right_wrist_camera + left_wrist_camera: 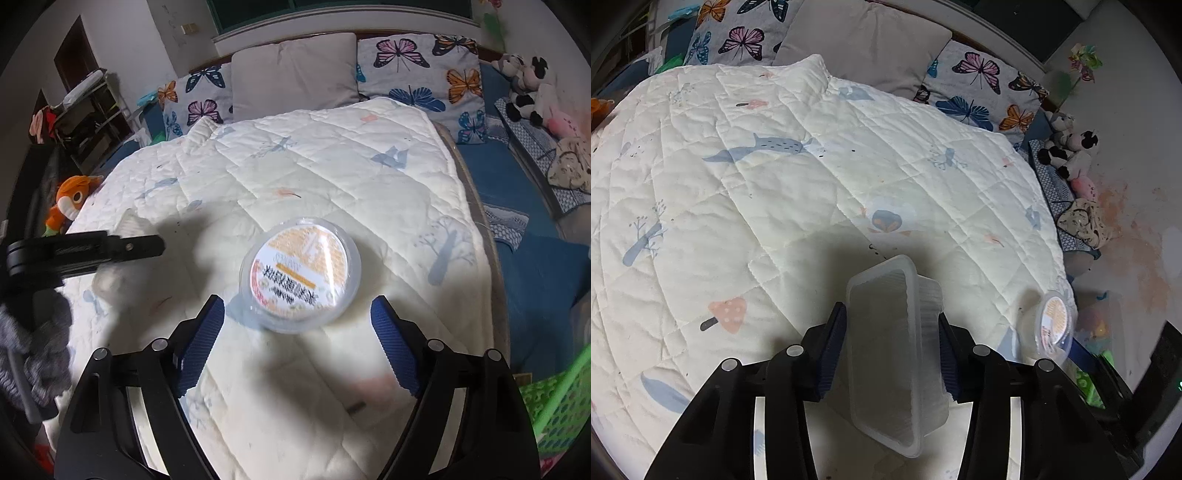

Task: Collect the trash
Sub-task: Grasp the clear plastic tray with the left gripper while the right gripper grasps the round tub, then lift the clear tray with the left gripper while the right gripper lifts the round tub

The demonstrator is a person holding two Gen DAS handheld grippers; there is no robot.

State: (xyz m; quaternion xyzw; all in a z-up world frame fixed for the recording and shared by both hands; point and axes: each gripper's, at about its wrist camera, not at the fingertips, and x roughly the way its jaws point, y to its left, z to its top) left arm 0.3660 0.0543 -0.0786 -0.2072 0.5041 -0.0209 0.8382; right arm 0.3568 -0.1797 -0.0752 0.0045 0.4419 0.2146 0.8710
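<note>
My left gripper (892, 328) is shut on a translucent rectangular plastic tray (890, 350), held on its side above the white quilt (775, 192). A round clear plastic container with an orange and white label (301, 271) lies on the quilt near the bed's right edge; it also shows in the left wrist view (1052, 326). My right gripper (297, 317) is open, its blue pads (201, 339) on either side just short of the round container, not touching it. The left gripper's body (85, 251) appears at the left of the right wrist view.
Butterfly pillows (417, 70) and a grey pillow (295, 74) line the headboard. Stuffed toys (528, 85) lie by the right wall and an orange plush (70, 203) at the left. A green basket (561, 406) is at the lower right, off the bed.
</note>
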